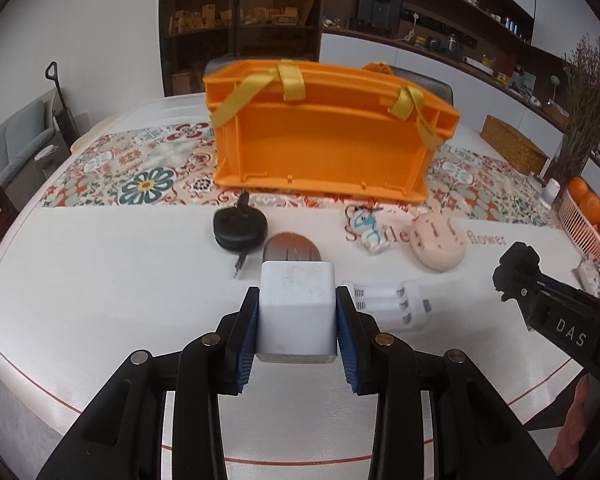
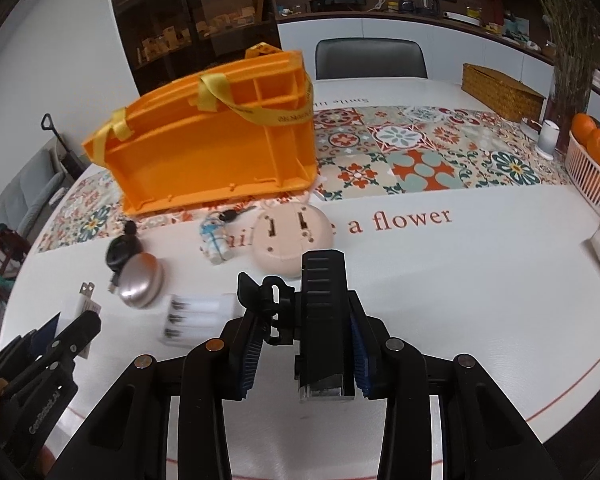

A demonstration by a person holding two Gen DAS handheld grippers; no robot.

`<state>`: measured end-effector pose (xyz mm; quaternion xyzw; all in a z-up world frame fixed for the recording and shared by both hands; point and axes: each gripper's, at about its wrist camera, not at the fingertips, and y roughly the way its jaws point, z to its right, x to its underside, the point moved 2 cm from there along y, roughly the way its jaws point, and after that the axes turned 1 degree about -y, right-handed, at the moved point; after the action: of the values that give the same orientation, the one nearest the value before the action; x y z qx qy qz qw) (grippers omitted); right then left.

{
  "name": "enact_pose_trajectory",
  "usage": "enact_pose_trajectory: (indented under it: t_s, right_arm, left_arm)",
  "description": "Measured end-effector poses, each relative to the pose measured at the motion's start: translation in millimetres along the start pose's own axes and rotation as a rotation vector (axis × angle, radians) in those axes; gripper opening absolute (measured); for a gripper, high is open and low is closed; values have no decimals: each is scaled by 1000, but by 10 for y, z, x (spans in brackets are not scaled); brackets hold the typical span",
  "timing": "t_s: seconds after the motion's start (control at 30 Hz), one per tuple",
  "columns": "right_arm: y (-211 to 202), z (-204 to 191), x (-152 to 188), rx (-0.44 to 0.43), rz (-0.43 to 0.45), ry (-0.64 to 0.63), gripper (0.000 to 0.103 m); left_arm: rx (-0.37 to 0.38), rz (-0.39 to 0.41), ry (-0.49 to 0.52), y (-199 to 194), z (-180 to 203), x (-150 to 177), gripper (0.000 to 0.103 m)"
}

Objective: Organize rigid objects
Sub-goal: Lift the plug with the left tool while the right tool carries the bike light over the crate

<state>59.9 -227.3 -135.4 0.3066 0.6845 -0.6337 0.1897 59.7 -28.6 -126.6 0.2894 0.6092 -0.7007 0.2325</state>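
Table edge (image 1: 60, 396) near; orange crate (image 1: 320, 140) ahead.

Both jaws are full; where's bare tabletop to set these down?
Free: the white stretch right of the pink case, around "a flower". Crowded: the row from black reel to battery holder, before the orange crate.

A storage crate (image 1: 320, 136) is lying tipped on its side on the table runner (image 1: 140, 172) mid-tabletop, with a retractable cable reel (image 1: 240, 228), figurine keychain (image 1: 370, 232) and battery charger (image 1: 392, 304) sitting before it.
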Motion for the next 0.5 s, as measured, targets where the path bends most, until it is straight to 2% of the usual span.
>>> enact_pose_trajectory:
  t_s: [0.5]
  right_arm:
    - [-468,-341,-401,-72,20,-71,38]
  left_arm:
    - [2,28,-73,-371,-165,-447,36]
